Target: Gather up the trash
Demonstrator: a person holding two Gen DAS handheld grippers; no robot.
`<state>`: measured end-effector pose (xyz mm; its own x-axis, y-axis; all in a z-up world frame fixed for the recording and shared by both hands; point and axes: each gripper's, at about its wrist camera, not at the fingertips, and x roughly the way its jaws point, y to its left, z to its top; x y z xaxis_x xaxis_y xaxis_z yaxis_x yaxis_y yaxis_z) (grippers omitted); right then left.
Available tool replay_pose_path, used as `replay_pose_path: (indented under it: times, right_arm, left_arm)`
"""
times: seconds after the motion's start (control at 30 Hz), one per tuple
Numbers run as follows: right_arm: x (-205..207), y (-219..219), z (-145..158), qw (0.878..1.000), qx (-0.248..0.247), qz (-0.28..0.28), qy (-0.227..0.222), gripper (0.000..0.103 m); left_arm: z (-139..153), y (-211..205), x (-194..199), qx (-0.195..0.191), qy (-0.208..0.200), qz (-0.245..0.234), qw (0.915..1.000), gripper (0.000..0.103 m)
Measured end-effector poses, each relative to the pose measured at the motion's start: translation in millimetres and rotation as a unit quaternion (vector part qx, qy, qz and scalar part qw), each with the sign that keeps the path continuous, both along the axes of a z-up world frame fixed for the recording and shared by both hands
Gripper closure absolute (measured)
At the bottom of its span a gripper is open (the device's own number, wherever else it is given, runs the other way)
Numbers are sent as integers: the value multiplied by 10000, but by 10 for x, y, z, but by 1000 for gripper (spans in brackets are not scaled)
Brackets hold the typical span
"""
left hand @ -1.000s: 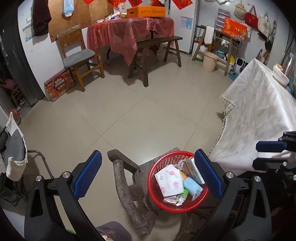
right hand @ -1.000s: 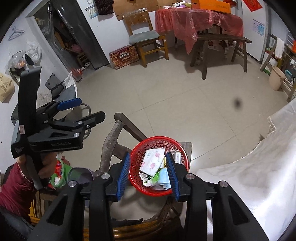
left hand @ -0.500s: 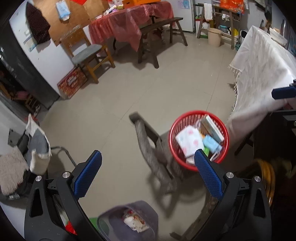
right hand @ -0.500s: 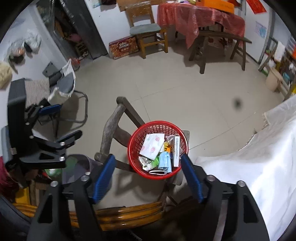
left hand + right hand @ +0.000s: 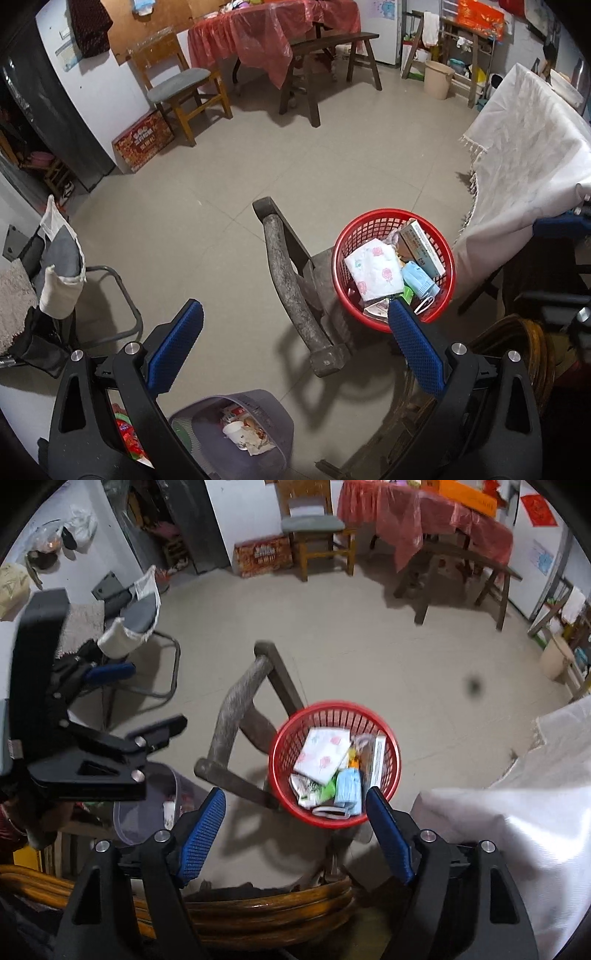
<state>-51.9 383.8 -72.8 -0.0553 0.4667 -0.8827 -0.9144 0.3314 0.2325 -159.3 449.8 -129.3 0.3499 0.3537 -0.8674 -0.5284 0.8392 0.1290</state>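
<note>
A red mesh basket point(image 5: 393, 269) sits on the seat of an old wooden chair point(image 5: 295, 295), loaded with trash: a white flowered packet point(image 5: 375, 271), a light blue pack point(image 5: 419, 282), a flat carton point(image 5: 421, 245) and smaller wrappers. Below it on the floor stands a grey bin point(image 5: 236, 432) that already holds crumpled paper and scraps. The left claw point(image 5: 295, 354) hangs above the floor between chair and bin, its blue pads spread wide with nothing between them. The right claw point(image 5: 295, 834) has just been opening and now stands wide too, empty, its pads flanking the basket's near rim without touching it. Judging from this, gathering looks largely done, and the remaining step is probably to empty the basket into the bin. A white cloth point(image 5: 517, 830) drapes over furniture just beside the chair
</note>
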Motion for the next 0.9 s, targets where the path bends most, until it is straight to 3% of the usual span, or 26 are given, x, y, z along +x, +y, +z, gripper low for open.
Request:
replay_pose_path:
  times: [0.2,0.33,0.7,0.9]
  right_arm:
    - [164,-1,-285,9983,-317,-410,276,26]
    - [221,-23,-404,9970,-416,-553,346,26]
    - [261,-63,-433,9963,-420,-651,370,26]
    - [262,-95,-410,9962,-401,-700,319,26]
  left_arm:
    - [-27,-103,49,201,4,-120,9997,7]
    - [-48,-138,90,107,0,-183,9998,7]
    - [-174,-240,197,12,159,-399,9991,7]
    - [-174,-308,214,143,166,-456,9987,7]
